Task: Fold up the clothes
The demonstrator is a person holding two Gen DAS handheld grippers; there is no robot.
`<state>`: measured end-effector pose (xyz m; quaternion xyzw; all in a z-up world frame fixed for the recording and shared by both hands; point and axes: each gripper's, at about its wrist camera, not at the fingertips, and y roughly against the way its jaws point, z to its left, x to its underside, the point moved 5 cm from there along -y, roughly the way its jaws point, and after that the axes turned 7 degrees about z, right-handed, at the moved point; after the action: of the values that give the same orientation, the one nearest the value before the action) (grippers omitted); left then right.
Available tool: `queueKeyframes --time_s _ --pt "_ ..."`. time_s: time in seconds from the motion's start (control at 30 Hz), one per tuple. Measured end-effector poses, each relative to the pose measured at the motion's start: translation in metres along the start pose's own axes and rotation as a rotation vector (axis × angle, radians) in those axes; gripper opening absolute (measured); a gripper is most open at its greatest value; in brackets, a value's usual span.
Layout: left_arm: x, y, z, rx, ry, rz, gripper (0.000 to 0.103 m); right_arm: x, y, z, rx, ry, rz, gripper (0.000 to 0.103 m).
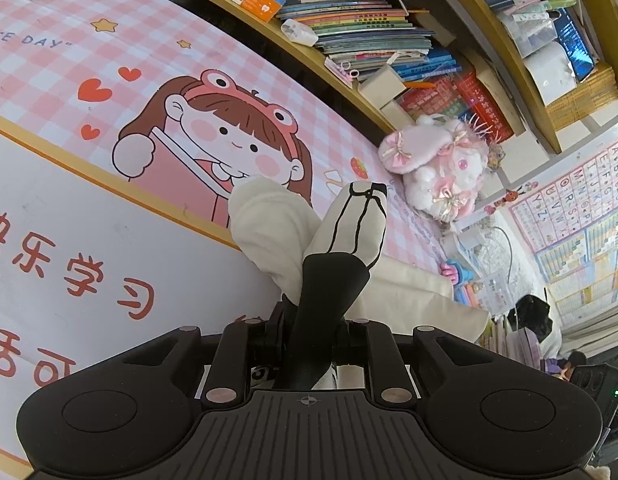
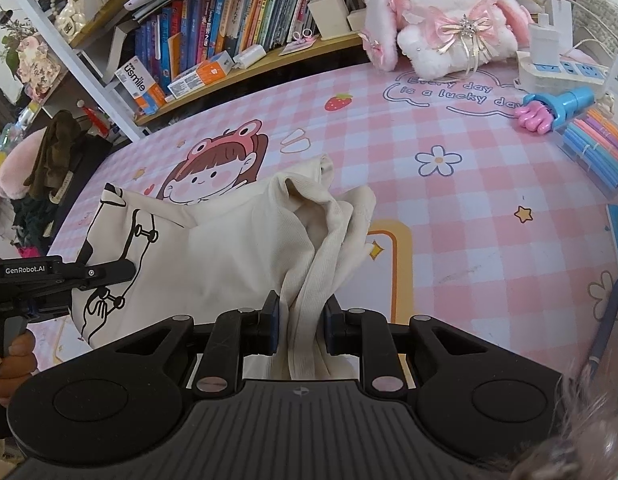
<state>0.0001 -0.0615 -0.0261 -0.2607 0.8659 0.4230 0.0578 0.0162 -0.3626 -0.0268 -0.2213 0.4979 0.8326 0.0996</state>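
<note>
A cream garment with a black line drawing lies on the pink checked table mat. My right gripper is shut on a bunched fold of it at the near edge. My left gripper is shut on another part of the cream garment, where black print shows, and holds it lifted above the mat. The left gripper also shows at the left edge of the right wrist view, clamped on the printed side of the cloth.
A white and pink plush rabbit sits at the back of the table by a power strip. A blue and pink toy and coloured pens lie at the right. Bookshelves stand behind.
</note>
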Motion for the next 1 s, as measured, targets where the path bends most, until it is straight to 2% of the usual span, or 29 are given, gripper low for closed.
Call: queueKeyframes --time_s 0.37,0.6,1.0 --pt "-0.004 0.006 0.003 0.016 0.008 -0.016 0.018 -0.002 0.002 0.005 -0.002 0.013 -0.014 0.019" --pt "-0.009 0.006 0.013 0.034 0.008 0.004 0.018 -0.001 -0.002 0.011 0.013 -0.002 -0.011 0.019" --pt "-0.037 0.023 0.046 0.080 -0.017 0.032 0.018 -0.001 -0.018 0.052 0.071 -0.027 -0.023 0.019"
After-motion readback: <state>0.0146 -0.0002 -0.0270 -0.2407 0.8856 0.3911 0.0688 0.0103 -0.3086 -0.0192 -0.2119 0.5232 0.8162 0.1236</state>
